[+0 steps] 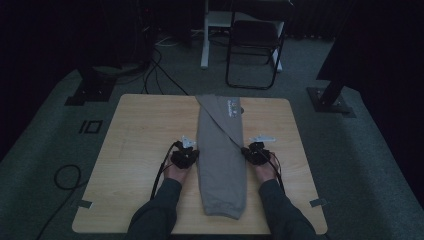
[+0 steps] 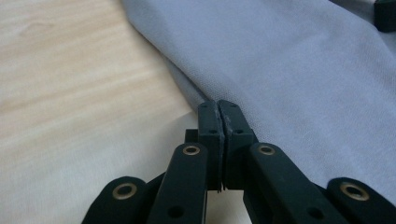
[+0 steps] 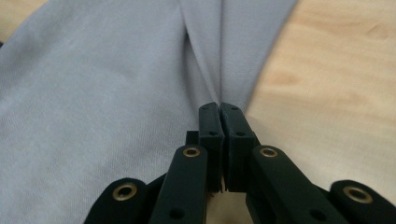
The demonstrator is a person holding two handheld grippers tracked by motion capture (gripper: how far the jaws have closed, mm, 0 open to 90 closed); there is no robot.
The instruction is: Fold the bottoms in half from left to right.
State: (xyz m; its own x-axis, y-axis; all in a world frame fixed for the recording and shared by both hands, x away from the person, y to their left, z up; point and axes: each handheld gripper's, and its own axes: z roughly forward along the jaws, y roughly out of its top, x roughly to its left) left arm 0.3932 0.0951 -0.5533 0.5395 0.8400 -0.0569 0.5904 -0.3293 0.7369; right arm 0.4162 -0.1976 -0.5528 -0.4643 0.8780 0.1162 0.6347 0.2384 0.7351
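I am working on the grey pants (image 1: 221, 155), which are lying long and folded down the middle of the table (image 1: 135, 150), with the cuff end near me and the waist end far away; I am putting my left gripper (image 1: 189, 156) at the left edge of the pants and my right gripper (image 1: 251, 154) at the right edge, so both sides are getting the same hold and the cloth is not going crooked; in the left gripper view my jaws are pressed tight together right at the cloth (image 2: 299, 70) edge, and it looks like they are pinching a thin bit of it, though the bit inside is too small to see; in the right gripper view my jaws are squeezed together too, at the spot where a fold in the cloth (image 3: 93, 107) is running into them, so I think they are pinching that edge; I am holding about halfway along the pants, which I think is a good place for folding them in half next.
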